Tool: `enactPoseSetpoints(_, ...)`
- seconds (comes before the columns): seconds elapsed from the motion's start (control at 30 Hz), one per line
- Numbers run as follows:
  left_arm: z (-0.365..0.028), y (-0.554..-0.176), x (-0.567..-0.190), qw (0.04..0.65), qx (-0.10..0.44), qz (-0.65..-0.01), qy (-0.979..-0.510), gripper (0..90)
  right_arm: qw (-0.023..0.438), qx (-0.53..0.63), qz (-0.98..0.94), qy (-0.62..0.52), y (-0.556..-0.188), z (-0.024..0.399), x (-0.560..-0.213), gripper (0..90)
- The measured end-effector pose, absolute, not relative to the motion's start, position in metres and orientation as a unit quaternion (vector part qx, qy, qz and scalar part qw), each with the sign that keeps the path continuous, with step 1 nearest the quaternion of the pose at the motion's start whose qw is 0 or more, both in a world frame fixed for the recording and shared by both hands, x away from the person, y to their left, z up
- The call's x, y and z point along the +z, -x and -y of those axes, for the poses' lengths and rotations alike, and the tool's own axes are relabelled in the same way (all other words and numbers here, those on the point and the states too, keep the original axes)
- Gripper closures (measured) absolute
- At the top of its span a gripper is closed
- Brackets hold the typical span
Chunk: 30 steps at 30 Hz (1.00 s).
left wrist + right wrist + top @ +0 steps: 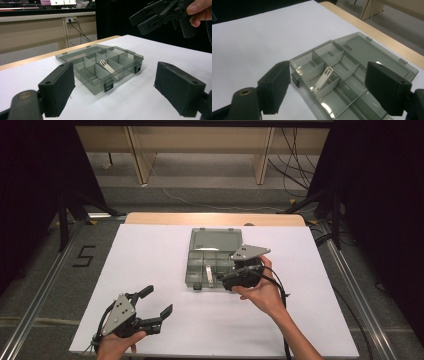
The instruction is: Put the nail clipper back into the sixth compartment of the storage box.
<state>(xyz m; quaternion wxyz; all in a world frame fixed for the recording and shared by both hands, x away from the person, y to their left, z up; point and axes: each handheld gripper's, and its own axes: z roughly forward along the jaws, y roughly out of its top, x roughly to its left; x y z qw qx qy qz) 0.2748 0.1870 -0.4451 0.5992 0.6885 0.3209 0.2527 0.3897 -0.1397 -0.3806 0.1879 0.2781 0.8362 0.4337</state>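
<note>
The white clip (323, 80) is lying lengthwise in the box (372, 50), directly ahead of the spread, empty right hand-held gripper (332, 91), which is nearer.

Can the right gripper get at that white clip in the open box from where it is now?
Probably yes. The right gripper hangs just above the box, jaws open, lid folded back. The white clip leans on a divider with nothing over it, though the dividers crowd it.

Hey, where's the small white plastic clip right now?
The white plastic clip lies inside the open grey compartment box, leaning on a divider near its front edge, left of the right gripper in the high view.
</note>
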Motion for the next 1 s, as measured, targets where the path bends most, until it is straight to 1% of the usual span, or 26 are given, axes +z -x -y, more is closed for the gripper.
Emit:
enactPoseSetpoints(0.37,-0.187,-0.275,-0.445,0.6,0.253,-0.321,-0.688,15.9,0.187,0.458,-0.822,-0.282,-0.382,0.148,-0.381,21.1)
enactPoseSetpoints(0.7,-0.187,-0.275,-0.444,0.6,0.253,-0.32,-0.688,15.9,0.197,0.47,-0.813,-0.281,-0.374,0.151,-0.379,20.0)
enactPoseSetpoints(1.0,-0.187,-0.274,-0.444,0.6,0.253,-0.32,-0.688,15.9,0.193,0.486,-0.801,-0.292,-0.367,0.16,-0.381,19.0)
